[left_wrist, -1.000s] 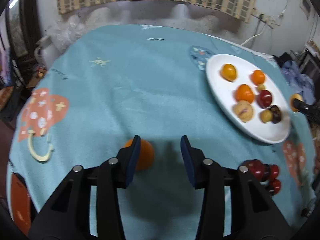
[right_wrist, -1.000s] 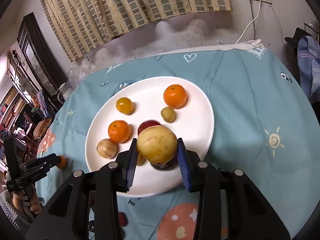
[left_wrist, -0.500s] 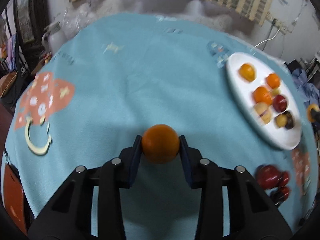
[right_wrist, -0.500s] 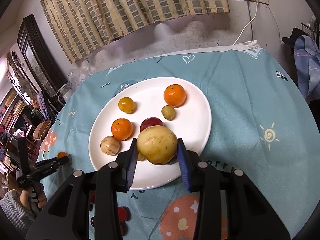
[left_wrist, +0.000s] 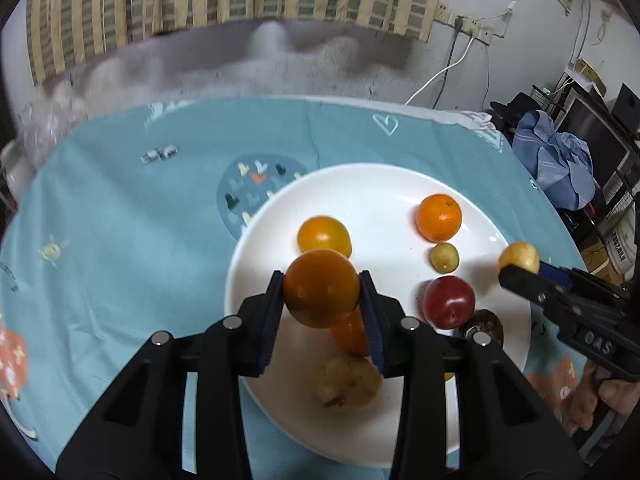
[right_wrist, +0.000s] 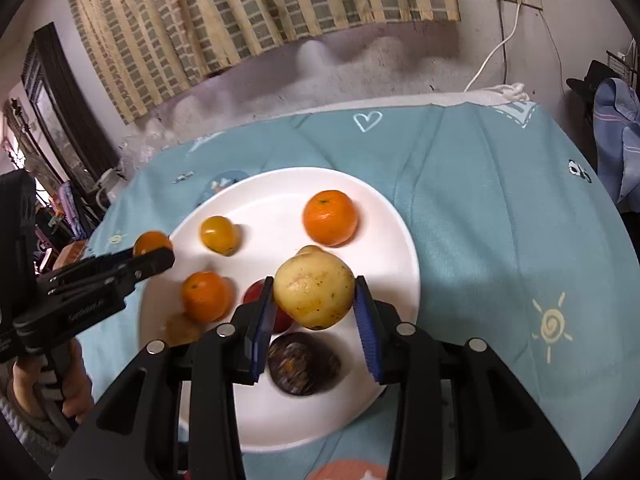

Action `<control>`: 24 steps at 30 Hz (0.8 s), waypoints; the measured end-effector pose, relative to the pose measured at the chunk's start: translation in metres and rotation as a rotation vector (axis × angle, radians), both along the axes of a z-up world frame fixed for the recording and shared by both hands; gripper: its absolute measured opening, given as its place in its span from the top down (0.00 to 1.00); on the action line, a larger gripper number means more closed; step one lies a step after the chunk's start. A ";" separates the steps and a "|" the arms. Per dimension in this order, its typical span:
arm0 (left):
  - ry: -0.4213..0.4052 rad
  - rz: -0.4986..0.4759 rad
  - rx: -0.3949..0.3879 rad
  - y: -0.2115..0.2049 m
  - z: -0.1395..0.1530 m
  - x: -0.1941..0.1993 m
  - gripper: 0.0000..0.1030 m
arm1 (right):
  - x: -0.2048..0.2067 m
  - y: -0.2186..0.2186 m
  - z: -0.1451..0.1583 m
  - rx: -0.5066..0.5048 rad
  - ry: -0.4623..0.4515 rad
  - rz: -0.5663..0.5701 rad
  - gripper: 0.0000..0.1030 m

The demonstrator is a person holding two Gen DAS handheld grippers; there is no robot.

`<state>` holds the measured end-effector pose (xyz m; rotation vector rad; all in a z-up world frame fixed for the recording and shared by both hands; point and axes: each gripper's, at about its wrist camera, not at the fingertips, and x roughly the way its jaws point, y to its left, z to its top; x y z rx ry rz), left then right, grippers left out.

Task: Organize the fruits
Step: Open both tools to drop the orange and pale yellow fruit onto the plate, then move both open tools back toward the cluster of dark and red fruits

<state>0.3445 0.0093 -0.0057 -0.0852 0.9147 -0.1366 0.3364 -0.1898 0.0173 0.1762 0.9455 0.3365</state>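
My left gripper (left_wrist: 322,298) is shut on an orange (left_wrist: 322,288) and holds it above the near left part of the white plate (left_wrist: 384,192). My right gripper (right_wrist: 314,308) is shut on a yellow pear-like fruit (right_wrist: 314,296) above the plate (right_wrist: 280,188). On the plate lie an orange (right_wrist: 330,217), a yellow-orange fruit (right_wrist: 217,234), another orange (right_wrist: 204,295), a red fruit (left_wrist: 449,302), a small green-yellow fruit (left_wrist: 444,257), a brownish fruit (left_wrist: 348,378) and a dark fruit (right_wrist: 302,364). The right gripper shows in the left wrist view (left_wrist: 520,268), the left in the right wrist view (right_wrist: 154,256).
The plate rests on a round table with a blue patterned cloth (right_wrist: 500,220). Striped curtains (right_wrist: 240,8) hang behind. A white cable (left_wrist: 440,76) runs down the wall. Blue clothes (left_wrist: 556,160) lie at the right beyond the table.
My left gripper has lifted the orange off the cloth and carried it right, over the plate. My right gripper stays shut on the yellow fruit and has come lower over the plate.
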 end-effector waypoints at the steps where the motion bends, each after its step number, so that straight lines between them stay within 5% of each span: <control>1: 0.000 0.002 0.004 -0.001 -0.001 -0.002 0.62 | 0.003 -0.001 -0.001 0.006 0.002 -0.012 0.60; 3: -0.013 0.001 0.018 -0.002 0.000 -0.002 0.50 | 0.005 -0.002 -0.001 0.008 -0.005 -0.033 0.33; 4: -0.025 0.000 0.030 -0.002 0.002 -0.003 0.49 | 0.003 -0.003 0.002 -0.004 -0.032 -0.046 0.31; 15: -0.055 -0.003 0.036 0.007 0.035 -0.046 0.43 | -0.051 -0.005 0.054 0.004 -0.120 -0.005 0.30; 16: -0.057 0.008 0.040 0.009 0.038 -0.057 0.35 | -0.058 -0.006 0.057 0.007 -0.119 -0.004 0.30; 24: 0.023 0.039 0.087 0.016 0.020 -0.152 0.26 | -0.143 -0.004 0.056 -0.007 -0.055 0.028 0.30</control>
